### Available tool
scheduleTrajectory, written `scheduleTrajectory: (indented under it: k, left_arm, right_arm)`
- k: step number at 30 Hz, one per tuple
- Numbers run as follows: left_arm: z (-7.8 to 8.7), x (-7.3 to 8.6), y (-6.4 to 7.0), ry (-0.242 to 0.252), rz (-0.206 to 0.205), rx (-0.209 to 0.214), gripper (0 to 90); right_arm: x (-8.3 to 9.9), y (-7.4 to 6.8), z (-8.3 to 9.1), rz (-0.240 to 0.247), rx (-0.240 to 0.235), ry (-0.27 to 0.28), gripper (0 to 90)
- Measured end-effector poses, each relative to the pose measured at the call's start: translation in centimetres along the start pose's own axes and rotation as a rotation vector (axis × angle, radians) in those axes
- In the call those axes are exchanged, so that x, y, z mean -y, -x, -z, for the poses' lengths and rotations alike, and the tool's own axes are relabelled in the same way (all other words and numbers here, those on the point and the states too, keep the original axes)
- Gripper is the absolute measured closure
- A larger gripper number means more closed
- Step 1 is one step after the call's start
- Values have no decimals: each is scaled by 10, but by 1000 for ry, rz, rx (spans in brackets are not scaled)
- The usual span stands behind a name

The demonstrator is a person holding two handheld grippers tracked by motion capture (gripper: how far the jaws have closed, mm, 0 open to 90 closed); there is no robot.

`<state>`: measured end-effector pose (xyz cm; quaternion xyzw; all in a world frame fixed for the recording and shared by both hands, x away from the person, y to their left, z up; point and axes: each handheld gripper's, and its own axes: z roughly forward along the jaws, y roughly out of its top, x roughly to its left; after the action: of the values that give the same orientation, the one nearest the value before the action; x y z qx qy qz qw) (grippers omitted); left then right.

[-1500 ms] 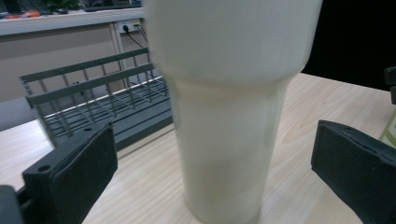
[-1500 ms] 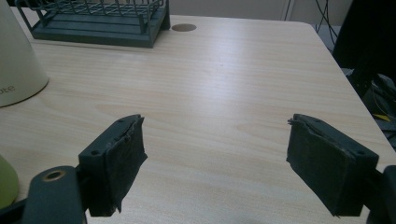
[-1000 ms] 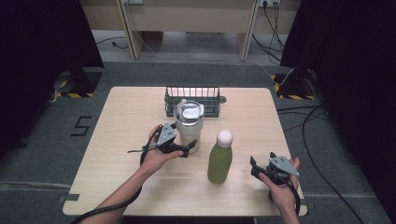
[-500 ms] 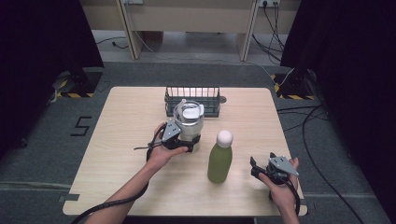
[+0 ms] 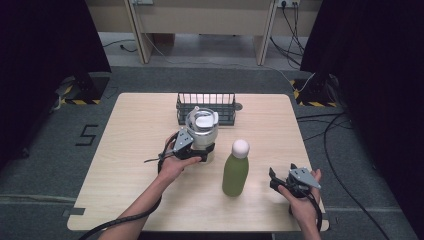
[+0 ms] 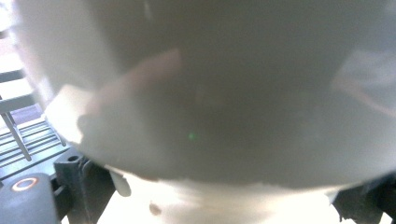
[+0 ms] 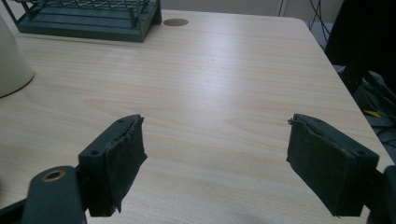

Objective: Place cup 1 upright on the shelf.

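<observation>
Left tool (image 5: 202, 150) pinches the jar (image 5: 201, 131), whose blurred wall fronts its camera; right tool (image 5: 278, 181) hangs spread.

Green bottle (image 5: 235, 174) with white cap standing mid-table, dark wire rack (image 5: 206, 107) at far edge, wooden table (image 5: 130, 140).

Wooden table (image 5: 130, 150), wire rack (image 5: 206, 106), jar (image 5: 202, 131), green bottle (image 5: 235, 169)
</observation>
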<state>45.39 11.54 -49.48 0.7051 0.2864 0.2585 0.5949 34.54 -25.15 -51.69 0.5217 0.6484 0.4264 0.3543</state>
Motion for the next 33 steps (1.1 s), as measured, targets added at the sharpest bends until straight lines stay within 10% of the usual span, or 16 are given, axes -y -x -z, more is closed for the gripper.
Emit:
scheduleTrajectory:
  k: [33]
  left_arm:
    - [13, -26, 4, 37, -58, -32, 96]
  right_arm:
    - [0, 2, 0, 5, 11, 7, 189]
